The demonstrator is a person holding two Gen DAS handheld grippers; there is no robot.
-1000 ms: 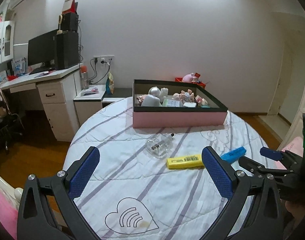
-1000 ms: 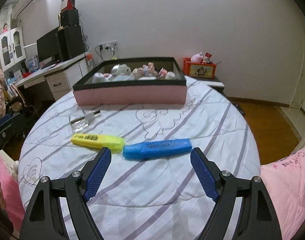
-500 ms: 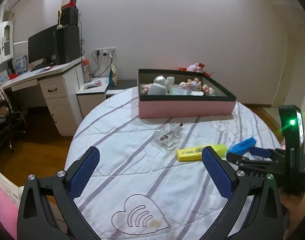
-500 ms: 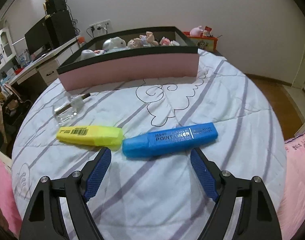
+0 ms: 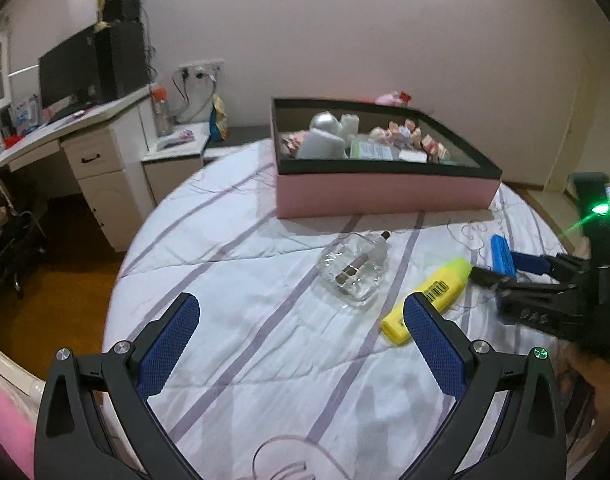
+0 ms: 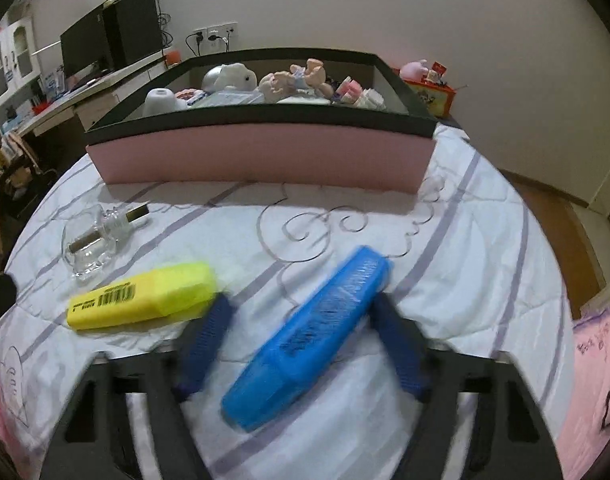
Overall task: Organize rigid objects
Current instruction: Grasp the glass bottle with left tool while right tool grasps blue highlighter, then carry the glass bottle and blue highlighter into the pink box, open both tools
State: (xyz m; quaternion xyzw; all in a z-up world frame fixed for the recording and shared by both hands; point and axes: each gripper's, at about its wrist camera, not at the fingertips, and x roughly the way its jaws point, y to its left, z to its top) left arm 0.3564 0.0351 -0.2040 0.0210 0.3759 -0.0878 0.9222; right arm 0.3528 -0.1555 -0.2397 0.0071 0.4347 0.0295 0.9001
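Our right hand-held gripper (image 6: 301, 340), jaws spread around the blue highlighter (image 6: 309, 340) lying slantwise, may twist it against the yellow highlighter (image 6: 143, 296) beside it; left hand-held gripper (image 5: 301, 344) spread, empty.

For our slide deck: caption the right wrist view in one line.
Right claw closing around a blue highlighter beside a yellow highlighter, pink box beyond.

Home bedroom: desk (image 5: 65, 128), quilted bed (image 5: 265, 280).
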